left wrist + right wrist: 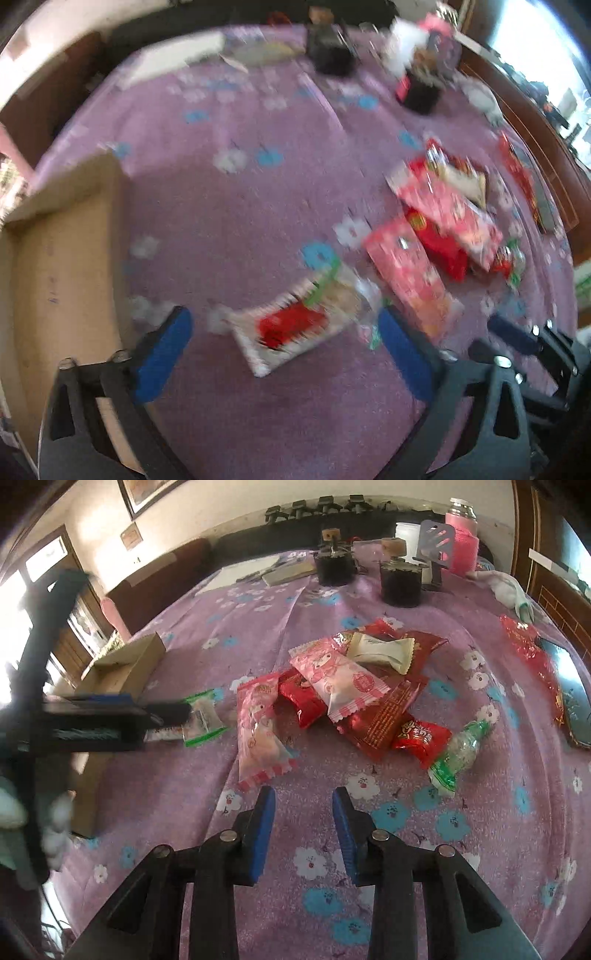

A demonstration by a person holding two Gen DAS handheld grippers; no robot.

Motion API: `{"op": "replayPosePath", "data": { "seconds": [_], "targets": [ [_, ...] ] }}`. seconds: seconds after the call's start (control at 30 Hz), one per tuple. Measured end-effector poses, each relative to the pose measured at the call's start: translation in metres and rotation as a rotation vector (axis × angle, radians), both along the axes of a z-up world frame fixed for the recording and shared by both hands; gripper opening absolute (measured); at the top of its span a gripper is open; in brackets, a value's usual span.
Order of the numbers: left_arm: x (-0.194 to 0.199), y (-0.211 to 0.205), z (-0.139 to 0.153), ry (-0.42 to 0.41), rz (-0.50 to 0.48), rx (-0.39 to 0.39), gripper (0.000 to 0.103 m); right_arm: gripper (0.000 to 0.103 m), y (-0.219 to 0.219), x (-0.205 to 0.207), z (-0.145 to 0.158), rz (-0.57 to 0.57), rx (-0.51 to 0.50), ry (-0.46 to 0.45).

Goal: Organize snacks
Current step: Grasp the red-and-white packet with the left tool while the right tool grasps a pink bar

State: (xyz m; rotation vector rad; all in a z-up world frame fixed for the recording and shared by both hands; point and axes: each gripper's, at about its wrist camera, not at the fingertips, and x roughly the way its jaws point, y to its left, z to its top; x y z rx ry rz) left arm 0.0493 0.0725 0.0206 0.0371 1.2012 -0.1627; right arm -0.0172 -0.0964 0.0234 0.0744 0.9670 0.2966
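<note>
Right now my left gripper (pixel 284 345) hangs spread over a small green-edged packet (pixel 295 325) with a red patch, which lies flat on the purple cloth (pixel 240 206) between the blue pads without touching either. My right gripper (pixel 303 812) is narrowed, pads (pixel 264 834) close together but parted, with nothing in the gap; it sits just short of a long pink packet (pixel 262 731) at the near edge of the snack pile (pixel 351 690). The cardboard box (pixel 62 266) stands open at the left, well apart from the pile and just beside my left gripper, so I judge it is where the snacks go. I cannot tell if anything is already in it.

What worries me most is the left grab. That view is smeared, so my hand seems to be moving fast, and if I close while sweeping I may push the packet along the cloth instead of pinching it. The wrapper is thin and slick; a grip on its crimped end alone could slip. Pads pressed too low may also catch the cloth and drag it, shifting the heaped packets.

On the right, my gap looks tight for the pink packet's width; I would likely nudge it unless I widen first.
</note>
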Motion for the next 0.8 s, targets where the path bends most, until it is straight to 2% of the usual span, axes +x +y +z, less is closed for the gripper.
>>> {"op": "replayPosePath", "data": {
  "seconds": [0.03, 0.07, 0.17, 0.23, 0.27, 0.37, 0.47, 0.57, 0.77, 0.8],
  "targets": [
    [-0.002, -0.001, -0.005, 0.038, -0.021, -0.010, 0.080, 0.038, 0.000, 0.001, 0.002, 0.008, 0.011, -0.004],
    [-0.008, -0.004, -0.003, 0.005, -0.043, 0.016, 0.070, 0.040, 0.001, 0.003, 0.004, 0.019, 0.019, -0.011],
    [-0.027, -0.004, 0.001, 0.013, -0.131, 0.030, 0.047, 0.040, 0.006, 0.008, 0.008, 0.047, 0.023, -0.015],
    [-0.039, -0.002, 0.006, -0.001, -0.171, 0.032, 0.047, 0.040, 0.011, 0.014, 0.010, 0.067, 0.031, -0.021],
    [-0.044, 0.000, 0.009, -0.027, -0.185, 0.056, 0.047, 0.040, 0.014, 0.018, 0.011, 0.072, 0.033, -0.021],
    [-0.046, -0.001, 0.012, -0.086, -0.178, 0.119, 0.047, 0.040, 0.020, 0.030, 0.010, 0.071, 0.040, -0.011],
    [-0.039, -0.002, 0.012, -0.123, -0.180, 0.136, 0.047, 0.041, 0.028, 0.045, 0.001, 0.051, 0.029, 0.021],
    [-0.034, -0.010, 0.008, -0.135, -0.208, 0.174, 0.047, 0.040, 0.035, 0.053, -0.005, 0.042, -0.003, 0.025],
    [-0.023, -0.024, 0.006, -0.133, -0.244, 0.194, 0.047, 0.039, 0.045, 0.062, -0.009, 0.034, -0.017, 0.028],
    [-0.024, -0.029, 0.005, -0.136, -0.252, 0.205, 0.047, 0.036, 0.045, 0.062, -0.009, 0.034, -0.022, 0.026]
  ]
}}
